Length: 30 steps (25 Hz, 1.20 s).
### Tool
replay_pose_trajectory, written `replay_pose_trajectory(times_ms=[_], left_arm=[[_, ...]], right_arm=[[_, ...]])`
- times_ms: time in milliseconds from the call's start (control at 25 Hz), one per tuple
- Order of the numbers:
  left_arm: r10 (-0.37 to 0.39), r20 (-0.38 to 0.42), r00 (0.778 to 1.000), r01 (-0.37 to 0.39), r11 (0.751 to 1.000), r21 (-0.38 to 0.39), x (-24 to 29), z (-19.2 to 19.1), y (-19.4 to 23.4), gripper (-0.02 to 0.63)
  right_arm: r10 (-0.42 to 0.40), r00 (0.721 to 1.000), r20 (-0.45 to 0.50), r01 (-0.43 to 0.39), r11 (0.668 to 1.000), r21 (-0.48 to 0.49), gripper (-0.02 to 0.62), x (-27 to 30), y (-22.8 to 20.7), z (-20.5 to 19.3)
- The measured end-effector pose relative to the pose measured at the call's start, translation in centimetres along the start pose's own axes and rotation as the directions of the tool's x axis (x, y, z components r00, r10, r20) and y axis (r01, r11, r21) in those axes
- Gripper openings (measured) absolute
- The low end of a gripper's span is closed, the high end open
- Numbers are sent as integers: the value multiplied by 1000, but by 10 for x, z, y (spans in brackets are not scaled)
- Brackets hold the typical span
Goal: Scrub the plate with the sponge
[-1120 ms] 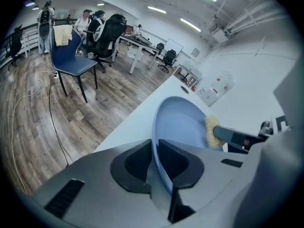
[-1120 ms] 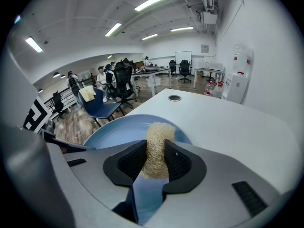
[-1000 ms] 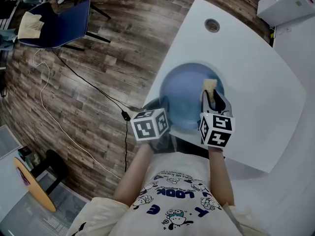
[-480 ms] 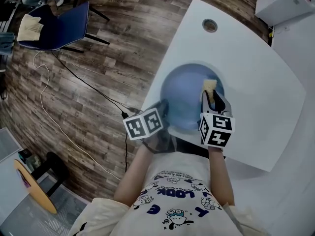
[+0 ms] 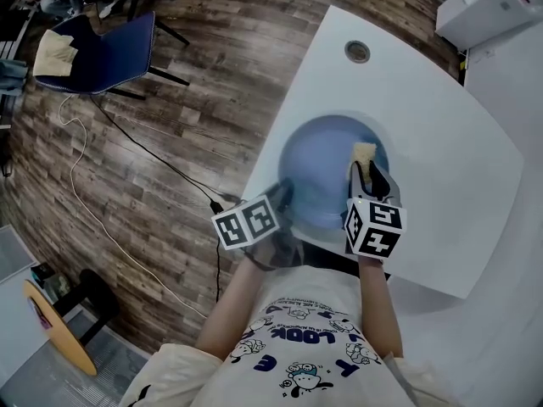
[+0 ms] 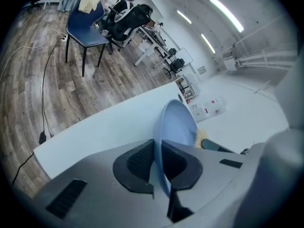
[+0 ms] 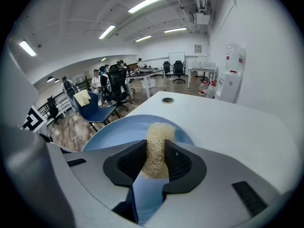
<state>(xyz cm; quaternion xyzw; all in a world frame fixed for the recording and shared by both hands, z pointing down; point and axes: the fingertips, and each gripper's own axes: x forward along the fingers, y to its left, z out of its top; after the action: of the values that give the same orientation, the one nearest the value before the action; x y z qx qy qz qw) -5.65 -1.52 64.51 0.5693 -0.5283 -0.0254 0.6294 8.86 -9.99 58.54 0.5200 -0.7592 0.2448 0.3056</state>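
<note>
A round blue plate (image 5: pixel 327 172) rests on the white table (image 5: pixel 441 168), near its left edge. My left gripper (image 5: pixel 284 195) is shut on the plate's near-left rim; in the left gripper view the plate (image 6: pixel 178 127) stands edge-on between the pads. My right gripper (image 5: pixel 366 170) hovers over the plate's right half, shut on a pale, fibrous sponge (image 5: pixel 364 152). The sponge (image 7: pixel 156 148) sticks out past the pads in the right gripper view, above the plate (image 7: pixel 123 134). Whether it touches the plate I cannot tell.
A round grommet hole (image 5: pixel 357 52) lies in the table beyond the plate. A white box (image 5: pixel 488 7) stands at the far right. A blue chair (image 5: pixel 97 45) and a cable (image 5: pixel 153 147) are on the wooden floor to the left.
My left gripper has rolled about its own line, its marker cube tipping to the left, while still clamped on the rim. The right gripper and sponge have hardly moved.
</note>
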Motion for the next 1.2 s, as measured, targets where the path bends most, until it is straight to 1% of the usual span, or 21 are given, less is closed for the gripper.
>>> replay_pose_trajectory(times_ms=[120,400,640,880,1200], left_arm=[[-36,22,999,37,999,-13,-4,6,-11,25],[-96,87,992,91,994,57,-14,28,-46,25],[-135,102,986,126,988,94,-25,40,-68,24],[-201,104,974,181,968,176,-35,50,-96,25],[-255,111,961,214,933,288,-49,52,-127,25]], right_arm=[[-14,1000,13,13,1000,27,118,-6,-4,9],[-67,996,61,63,996,57,118,-25,-15,37],[-108,989,104,99,991,87,118,-44,-19,63],[-154,975,159,137,984,113,118,-60,-27,91],[-171,965,200,141,978,156,118,-80,-37,103]])
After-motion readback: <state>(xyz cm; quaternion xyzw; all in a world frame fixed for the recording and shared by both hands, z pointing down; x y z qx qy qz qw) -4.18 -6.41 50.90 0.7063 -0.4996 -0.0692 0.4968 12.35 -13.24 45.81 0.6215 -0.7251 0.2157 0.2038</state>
